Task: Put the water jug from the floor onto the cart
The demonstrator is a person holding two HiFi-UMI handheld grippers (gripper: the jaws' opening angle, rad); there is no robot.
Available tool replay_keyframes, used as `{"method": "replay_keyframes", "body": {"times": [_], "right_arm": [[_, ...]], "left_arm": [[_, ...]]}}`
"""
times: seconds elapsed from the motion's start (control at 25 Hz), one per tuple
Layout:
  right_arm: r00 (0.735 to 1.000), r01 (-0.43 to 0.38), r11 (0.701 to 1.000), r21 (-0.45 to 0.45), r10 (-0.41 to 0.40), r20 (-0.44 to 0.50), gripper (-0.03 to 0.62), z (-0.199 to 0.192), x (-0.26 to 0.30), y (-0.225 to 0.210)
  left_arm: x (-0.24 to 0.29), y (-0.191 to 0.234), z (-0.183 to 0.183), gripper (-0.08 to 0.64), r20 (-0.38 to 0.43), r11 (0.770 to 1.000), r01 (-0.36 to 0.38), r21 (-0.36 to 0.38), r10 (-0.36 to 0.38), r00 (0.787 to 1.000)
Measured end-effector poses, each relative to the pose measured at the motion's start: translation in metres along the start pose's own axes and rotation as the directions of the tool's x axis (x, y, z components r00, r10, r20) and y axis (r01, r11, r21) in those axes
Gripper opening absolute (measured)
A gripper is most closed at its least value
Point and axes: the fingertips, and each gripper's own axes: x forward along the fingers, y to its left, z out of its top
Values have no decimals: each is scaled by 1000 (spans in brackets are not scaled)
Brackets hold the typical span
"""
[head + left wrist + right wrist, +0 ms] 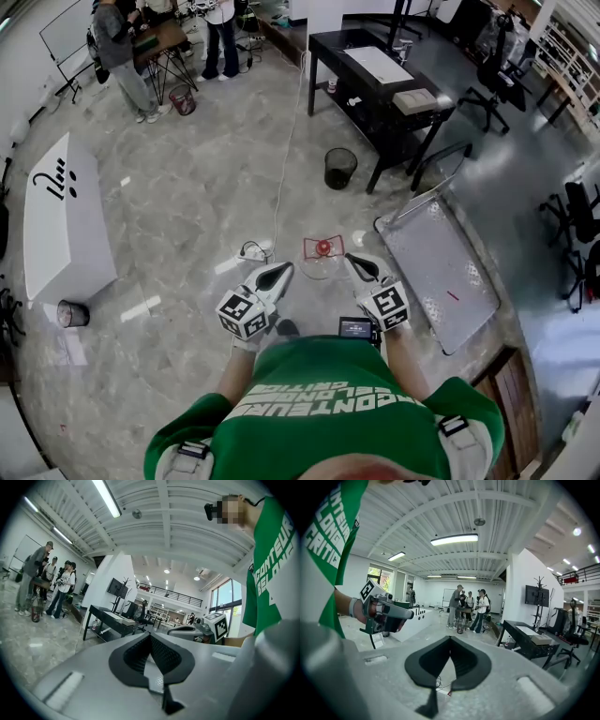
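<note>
Nearest to us, both grippers reach forward side by side over the grey floor (187, 187). The left gripper (284, 271) has its jaws pressed together with nothing between them, which its own view confirms: the dark pads (161, 656) meet along one line. The right gripper (354, 262) is likewise clenched and empty, its pads (461, 660) closed against each other. Each gripper shows up in the other's view, level with it and apart from it

Just beyond the two tips, and between them, the water jug (322, 255) stands upright on the floor, seen from above with its red cap in the middle. Neither gripper touches it. A white power strip (253, 251) with its cable lies just to the jug's left

To the right of the jug, near it but not touching, we see the cart (441, 272), a flat metal platform with its handle at the far end. Farther on stands a black mesh bin (340, 167), then a black table (375, 84). A long white bench (66, 216) sits well off to the left, and a few people (122, 47) stand at the far end of the room
</note>
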Motion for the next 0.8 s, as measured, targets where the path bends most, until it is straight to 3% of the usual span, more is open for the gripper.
{"method": "replay_keyframes", "body": {"times": [0.44,0.8], "right_arm": [[1000,12,1000,-8,-13,-22,-6,12,33,-4],[998,-55,998,-9,55,-15,-6,-1,51,-44]], "left_arm": [[8,34,5,14,-5,999,37,-26,-37,999],[48,48,1,14,-22,999,-32,-28,31,999]]}}
